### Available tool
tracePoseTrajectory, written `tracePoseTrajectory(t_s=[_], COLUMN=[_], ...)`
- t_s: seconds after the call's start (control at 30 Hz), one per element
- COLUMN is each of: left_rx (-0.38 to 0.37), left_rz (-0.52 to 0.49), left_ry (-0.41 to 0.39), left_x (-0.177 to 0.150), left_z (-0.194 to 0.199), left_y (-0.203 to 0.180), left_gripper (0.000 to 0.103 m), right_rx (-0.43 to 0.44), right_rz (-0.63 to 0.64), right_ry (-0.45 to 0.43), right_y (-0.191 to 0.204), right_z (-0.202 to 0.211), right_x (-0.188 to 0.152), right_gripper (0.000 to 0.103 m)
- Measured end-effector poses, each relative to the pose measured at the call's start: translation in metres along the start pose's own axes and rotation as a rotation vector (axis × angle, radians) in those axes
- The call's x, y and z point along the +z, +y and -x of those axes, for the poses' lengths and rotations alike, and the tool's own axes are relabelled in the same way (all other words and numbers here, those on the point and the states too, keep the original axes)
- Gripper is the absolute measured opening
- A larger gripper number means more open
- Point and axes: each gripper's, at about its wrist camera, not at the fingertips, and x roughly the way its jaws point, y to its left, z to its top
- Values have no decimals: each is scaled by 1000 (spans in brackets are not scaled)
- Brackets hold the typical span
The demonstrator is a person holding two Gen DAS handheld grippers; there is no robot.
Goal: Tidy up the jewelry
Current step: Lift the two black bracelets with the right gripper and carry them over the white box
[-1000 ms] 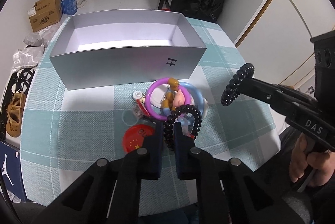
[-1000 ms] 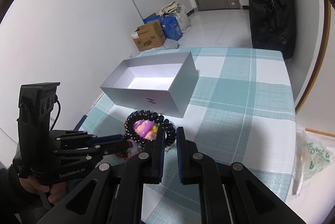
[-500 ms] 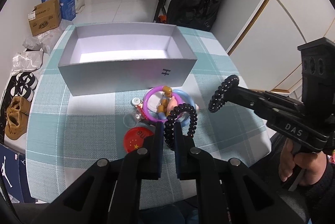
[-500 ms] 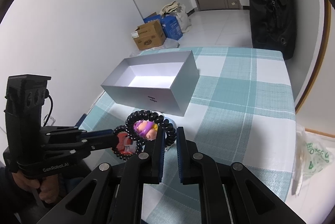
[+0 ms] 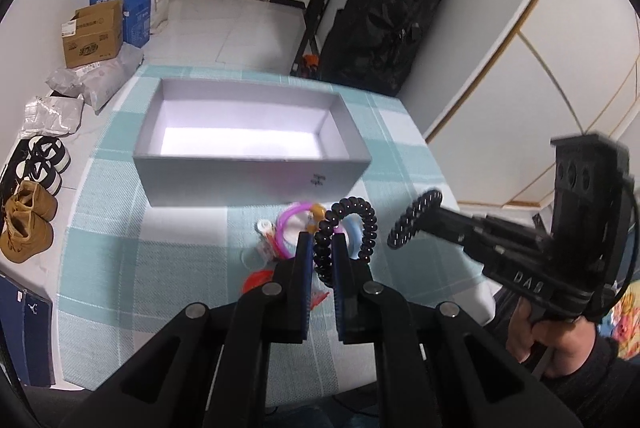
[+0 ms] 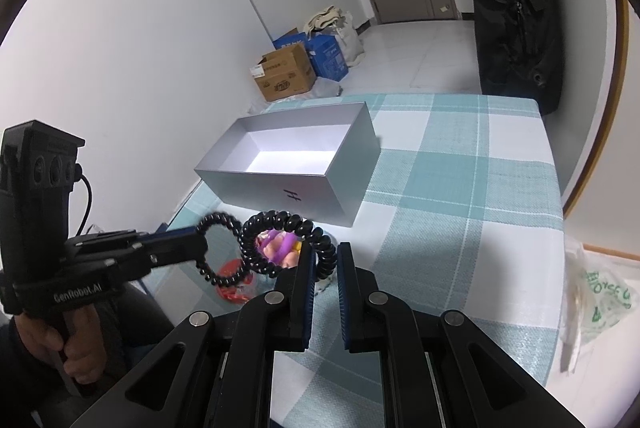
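Above the checked table [image 5: 160, 268], both grippers [image 5: 322, 240] [image 6: 324, 260] tilt downward, each clamping a black coil bracelet [image 5: 360, 228] [image 6: 276, 228].

2 wrist cams look steeply down, close; both see box [image 5: 248, 171].

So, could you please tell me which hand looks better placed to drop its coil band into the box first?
Probably the left. The left gripper points straight at the box, its black coil just short of the near wall. The right gripper approaches the box's end at an angle.
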Motion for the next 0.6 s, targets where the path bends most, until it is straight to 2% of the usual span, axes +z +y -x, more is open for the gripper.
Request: tracePoseTrajectory(t_s=[0.33, 0.6], left_rx=[-7, 10], left_rz=[81, 102], left_ry=[-75, -89], left_x=[23, 44], left_z=[5, -1], left_y=[19, 26], left_gripper=[5, 5], right_rx=[25, 44], right_rz=[-22, -12], right_ry=[-27, -18], right_y=[5, 11], right_z=[4, -12], right_x=[21, 52], right_gripper=[10, 10])
